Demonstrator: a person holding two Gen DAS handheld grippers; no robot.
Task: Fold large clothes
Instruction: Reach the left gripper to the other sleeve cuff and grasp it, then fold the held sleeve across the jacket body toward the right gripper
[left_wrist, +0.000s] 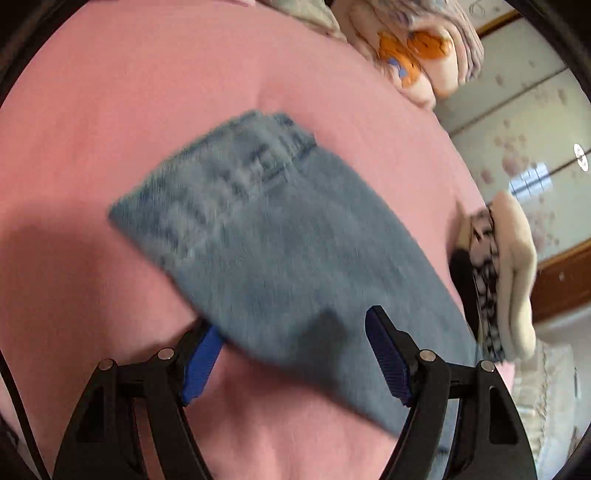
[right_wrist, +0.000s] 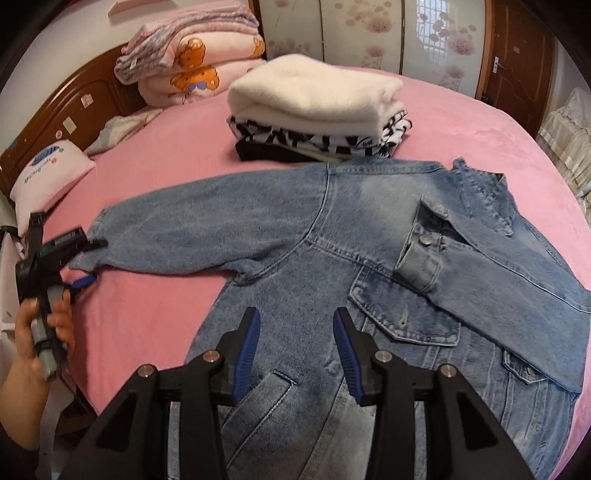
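One sleeve (right_wrist: 491, 273) is lying folded across the jacket (right_wrist: 295, 295); the other sleeve (right_wrist: 192, 229) is waiting beside it, both grippers' (left_wrist: 295, 354) (right_wrist: 295, 350) jaws hanging open, empty.

Left wrist view was motion-blurred: sleeve (left_wrist: 266, 236) seams smeared, its lower end cut off at 5 o'clock behind the finger. Right wrist view: jacket (right_wrist: 388, 258) hem hidden under gripper (right_wrist: 295, 354) at 6 o'clock, far side cut at 3 o'clock. Pillow (right_wrist: 48, 173) print too small to read. Bottom garments of the stack (right_wrist: 314, 110) mostly hidden.
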